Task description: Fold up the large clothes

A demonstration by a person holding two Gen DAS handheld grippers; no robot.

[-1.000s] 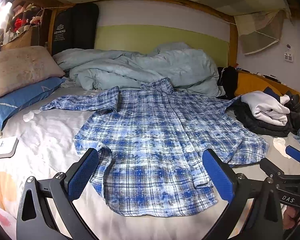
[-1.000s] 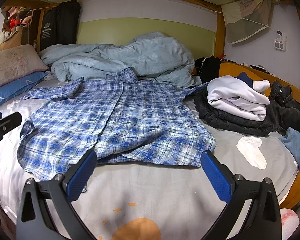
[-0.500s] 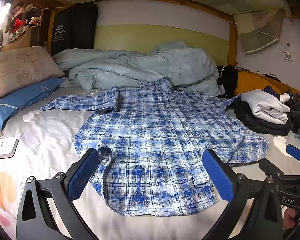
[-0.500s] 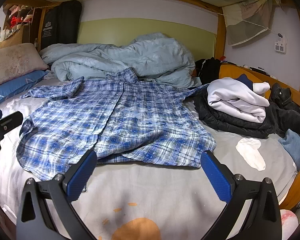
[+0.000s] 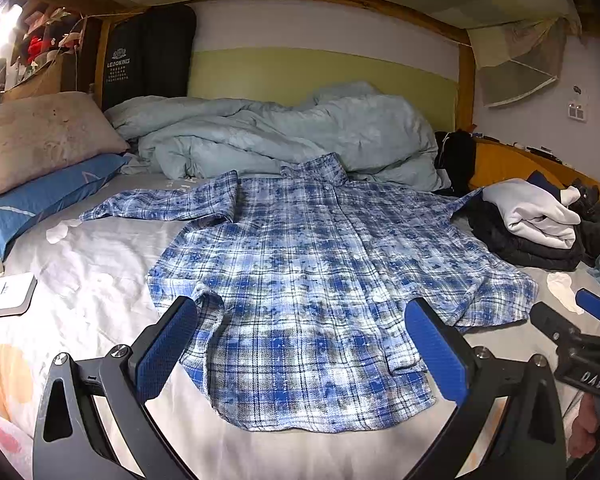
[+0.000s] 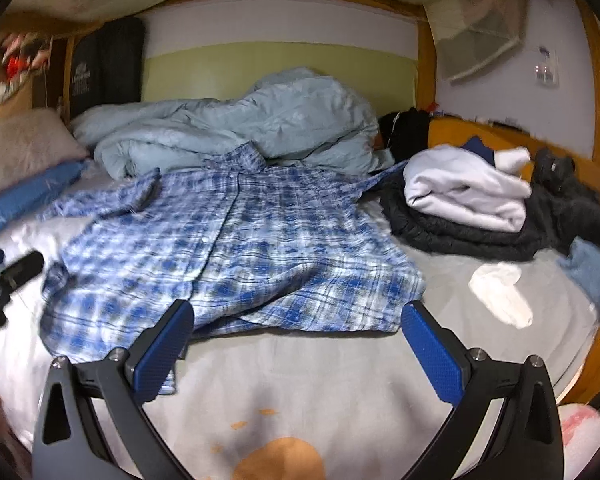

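Left gripper point(image 5: 300, 346): black angular frame, triangular cut-outs, silver round screws near finger bases, two fingers faced with textured blue pads point(image 5: 168, 348). Right gripper point(image 6: 296, 350): same black frame, silver screws, blue pads point(image 6: 432, 354). In left wrist view, right gripper's black body beside right finger bears white "DAS" lettering.

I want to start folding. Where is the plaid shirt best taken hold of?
Probably the plaid shirt by its near hem corners, one per tongs, coming in low from the bed's near edge: it lies flat, collar away, hem closest, both tongs open.
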